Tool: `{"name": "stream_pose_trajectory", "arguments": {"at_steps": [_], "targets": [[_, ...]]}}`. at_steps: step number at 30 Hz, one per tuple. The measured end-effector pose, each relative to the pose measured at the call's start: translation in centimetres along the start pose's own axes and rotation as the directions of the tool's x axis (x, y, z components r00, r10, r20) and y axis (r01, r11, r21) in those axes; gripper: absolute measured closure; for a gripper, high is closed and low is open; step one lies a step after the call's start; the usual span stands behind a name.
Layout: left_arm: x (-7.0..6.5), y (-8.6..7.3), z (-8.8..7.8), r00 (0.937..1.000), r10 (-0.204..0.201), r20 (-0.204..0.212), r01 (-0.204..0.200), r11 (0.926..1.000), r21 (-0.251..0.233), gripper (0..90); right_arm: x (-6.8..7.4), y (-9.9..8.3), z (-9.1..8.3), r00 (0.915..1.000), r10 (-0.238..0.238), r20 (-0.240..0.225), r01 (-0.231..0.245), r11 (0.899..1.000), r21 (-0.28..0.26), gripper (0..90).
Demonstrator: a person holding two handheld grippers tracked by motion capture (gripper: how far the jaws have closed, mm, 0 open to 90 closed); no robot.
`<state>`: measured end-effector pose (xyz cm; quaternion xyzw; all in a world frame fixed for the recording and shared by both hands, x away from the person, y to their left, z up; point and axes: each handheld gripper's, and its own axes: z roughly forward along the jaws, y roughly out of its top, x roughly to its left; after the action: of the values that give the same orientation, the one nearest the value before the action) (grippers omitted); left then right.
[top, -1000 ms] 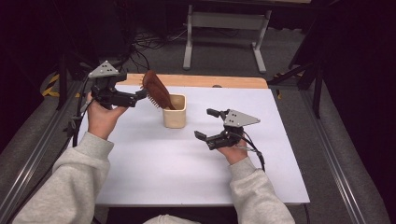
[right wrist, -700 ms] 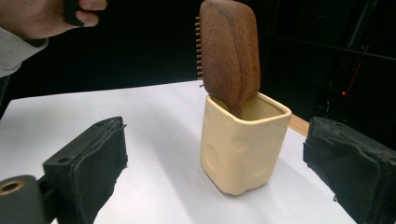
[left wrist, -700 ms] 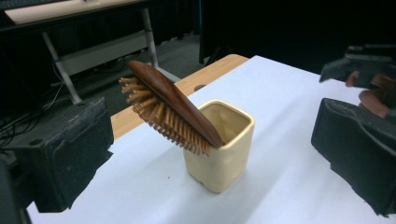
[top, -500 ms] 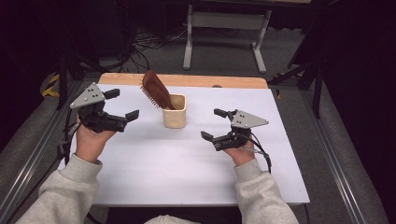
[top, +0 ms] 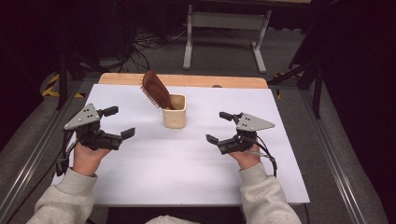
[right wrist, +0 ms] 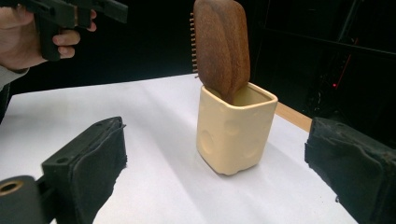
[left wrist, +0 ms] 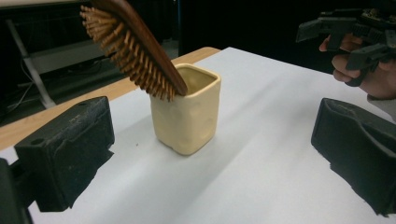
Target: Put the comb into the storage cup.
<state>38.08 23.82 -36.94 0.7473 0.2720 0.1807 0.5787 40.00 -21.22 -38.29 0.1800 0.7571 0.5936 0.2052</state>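
A cream square cup stands on the white table, near the back middle. A brown wooden hairbrush leans out of it, head up and tilted left, bristles facing left. In the left gripper view the cup and the brush sit between the jaws, farther off. My left gripper hovers open to the cup's left, holding nothing. My right gripper hovers open to the cup's right, also holding nothing. The right gripper view has the cup and brush back ahead.
A wooden strip runs along the table's far edge. Behind it stand a metal frame and cables on the floor. Dark stands flank both sides of the table. Bare white surface spreads in front of the cup.
My left gripper has drawn back from the brush, down and to the left, with its jaws open. The right gripper drifted slightly right and toward me. The brush stays leaning in the cup.
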Motion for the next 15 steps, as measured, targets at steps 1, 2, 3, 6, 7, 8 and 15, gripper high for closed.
{"name": "stream_pose_trajectory", "arguments": {"at_steps": [1, 2, 3, 6, 7, 8, 15], "targets": [[0.0, -0.6, 0.1, 1.0000, -0.002, 0.008, 0.002, 1.0000, 0.003, 0.3, 0.0, -0.1, -0.2, 1.0000, 0.004, 0.001, -0.004, 1.000, 0.001, 5.7], [0.0, -1.0, 0.1, 1.0000, 0.003, 0.009, -0.003, 1.0000, 0.009, 0.3, 0.0, -0.2, -0.3, 1.0000, 0.006, 0.000, -0.006, 1.000, -0.001, 5.7], [0.0, -1.0, 0.1, 1.0000, 0.003, 0.009, -0.003, 1.0000, 0.009, 0.3, 0.0, -0.2, -0.4, 1.0000, 0.006, 0.002, -0.006, 1.000, 0.002, 5.7], [0.2, -2.4, -0.1, 0.9996, -0.020, 0.019, 0.020, 0.9998, -0.001, 0.2, 0.1, -0.4, -0.7, 0.9999, 0.012, 0.005, -0.012, 1.000, 0.003, 5.6], [0.2, -2.4, -0.1, 0.9996, -0.020, 0.019, 0.020, 0.9998, -0.001, 0.3, 0.1, -0.4, -0.7, 0.9999, 0.012, 0.005, -0.012, 1.000, 0.003, 5.6], [0.3, -2.9, -0.2, 0.9993, -0.028, 0.024, 0.028, 0.9996, -0.007, 0.3, 0.1, -0.5, -0.8, 0.9999, 0.014, 0.007, -0.014, 1.000, 0.005, 5.6], [0.4, -5.5, -0.2, 0.9971, -0.068, 0.035, 0.069, 0.9976, -0.012, 0.3, 0.1, -1.3, -1.3, 0.9995, 0.027, 0.017, -0.027, 0.999, 0.025, 5.4]]}}
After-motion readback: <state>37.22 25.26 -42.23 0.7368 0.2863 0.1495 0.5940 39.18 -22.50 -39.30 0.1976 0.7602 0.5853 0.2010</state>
